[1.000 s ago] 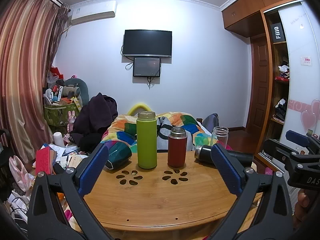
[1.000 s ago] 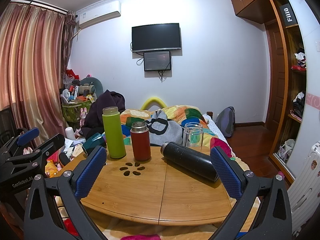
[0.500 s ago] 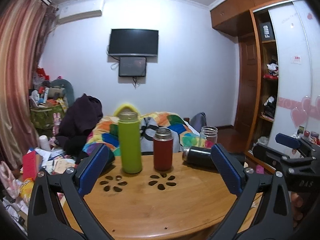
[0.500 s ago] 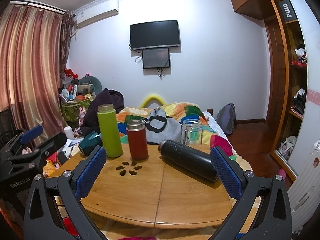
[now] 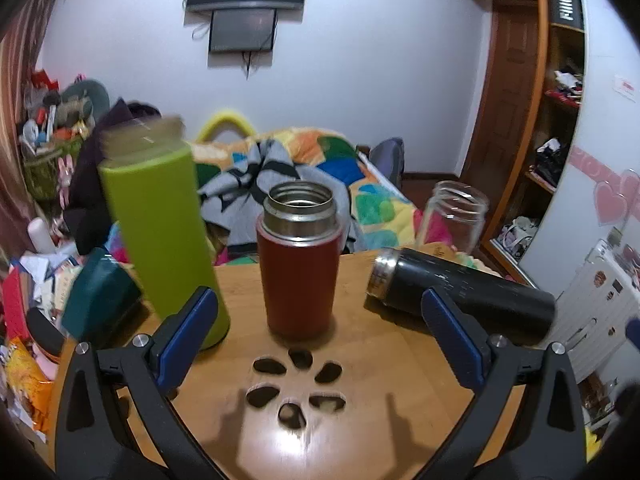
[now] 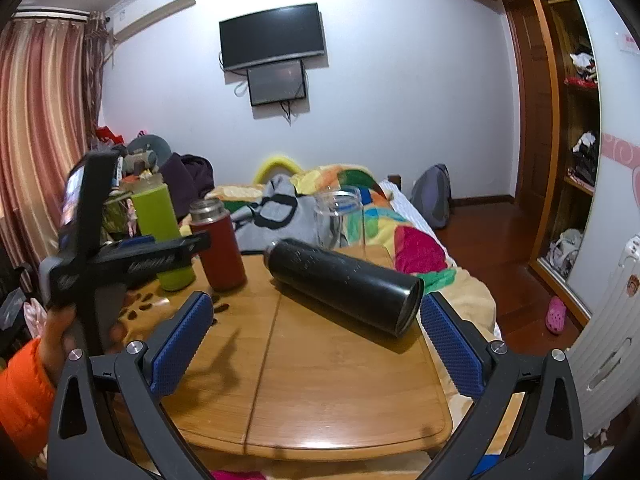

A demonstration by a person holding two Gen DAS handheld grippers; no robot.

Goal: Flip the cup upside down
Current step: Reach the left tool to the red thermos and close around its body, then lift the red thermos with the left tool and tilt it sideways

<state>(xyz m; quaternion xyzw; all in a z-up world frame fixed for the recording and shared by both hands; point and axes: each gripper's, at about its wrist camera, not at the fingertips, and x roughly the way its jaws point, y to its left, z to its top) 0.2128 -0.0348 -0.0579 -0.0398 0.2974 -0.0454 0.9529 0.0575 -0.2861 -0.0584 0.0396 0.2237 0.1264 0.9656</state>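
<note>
Right claw [image 6: 316, 334] spread wide, black flask [image 6: 344, 284] lying on wooden table [image 6: 340, 392]

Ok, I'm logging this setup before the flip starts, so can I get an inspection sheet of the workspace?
Surface: round wooden table, flower-shaped cutouts.
Job's things: red cup upright, mouth open; green bottle upright; glass jar upright; black flask lying on its side.
Clutter: teal bag at the table edge.
Grippers: left gripper open, facing the red cup; right gripper open, empty.
Cables: dangling under the wall screens.
Surroundings: bed, curtains, wardrobe.
</note>
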